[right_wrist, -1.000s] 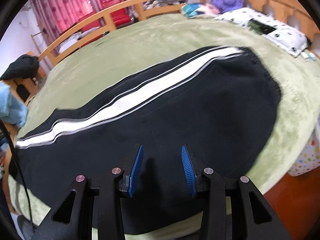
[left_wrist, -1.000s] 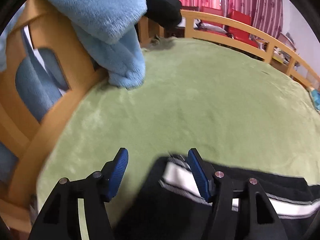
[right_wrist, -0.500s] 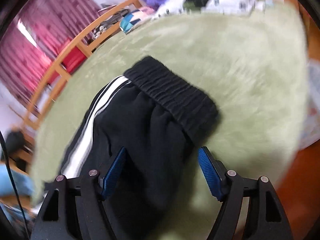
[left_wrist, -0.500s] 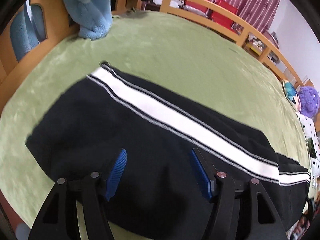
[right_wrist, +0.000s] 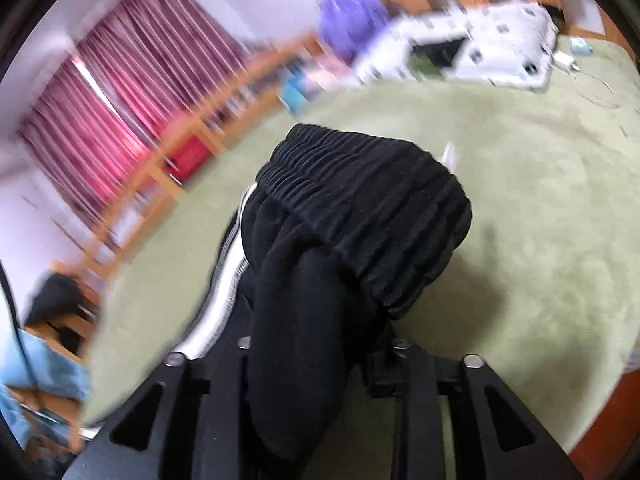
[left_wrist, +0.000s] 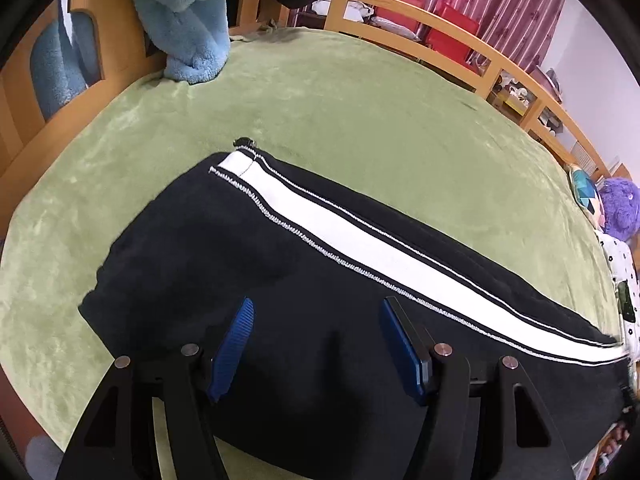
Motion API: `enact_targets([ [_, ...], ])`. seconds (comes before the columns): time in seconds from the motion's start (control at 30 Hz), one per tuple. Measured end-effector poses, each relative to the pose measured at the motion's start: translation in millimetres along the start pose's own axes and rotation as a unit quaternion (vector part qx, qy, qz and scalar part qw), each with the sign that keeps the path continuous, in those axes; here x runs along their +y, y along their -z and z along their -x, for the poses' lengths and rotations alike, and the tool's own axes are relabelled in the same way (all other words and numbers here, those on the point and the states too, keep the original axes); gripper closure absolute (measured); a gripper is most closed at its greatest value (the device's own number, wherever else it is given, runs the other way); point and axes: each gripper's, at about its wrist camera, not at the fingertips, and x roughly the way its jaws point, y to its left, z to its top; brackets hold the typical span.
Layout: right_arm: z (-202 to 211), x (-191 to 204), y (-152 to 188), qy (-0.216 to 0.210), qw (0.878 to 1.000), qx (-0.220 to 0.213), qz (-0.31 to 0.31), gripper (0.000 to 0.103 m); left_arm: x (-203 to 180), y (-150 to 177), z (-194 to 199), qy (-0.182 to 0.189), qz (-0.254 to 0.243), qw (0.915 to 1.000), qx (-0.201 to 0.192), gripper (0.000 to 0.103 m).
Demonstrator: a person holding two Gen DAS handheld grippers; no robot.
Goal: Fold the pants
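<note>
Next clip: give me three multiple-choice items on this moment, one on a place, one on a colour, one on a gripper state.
1. Where do the pants lie?
A. on the green bedcover
B. on a chair
C. on the floor

2. What colour is the pants' side stripe?
A. red
B. white
C. yellow

3. What is the right gripper doing?
A. open above bare bedcover
B. shut on a pillow
C. shut on the pants near the waistband

Answers:
1 A, green plush surrounds the fabric.
2 B, a white band runs along the leg.
3 C, black cloth bunches between its fingers, while the left gripper is open.
</note>
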Motion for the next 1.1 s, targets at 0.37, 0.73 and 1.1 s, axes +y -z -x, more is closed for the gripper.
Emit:
enact_targets([
  [0.37, 45, 37, 52, 0.127, 0.988, 0.024, 0.090, 0.048, 30, -67, -23, -0.021, -0.041, 0.9987, -0.018, 0.040],
  [0.73, -40, 292, 127, -0.073, 0.951, 0.089, 0.287, 0.048, 30, -93, -96, 0.001, -0.068, 0.9968, 0.040, 0.087],
  [1.1, -136, 356, 160, -0.104, 0.898, 0.167, 0.393, 0.048, 47, -84, -70, 0.055, -0.048, 0.9973, 0.014, 0.086],
])
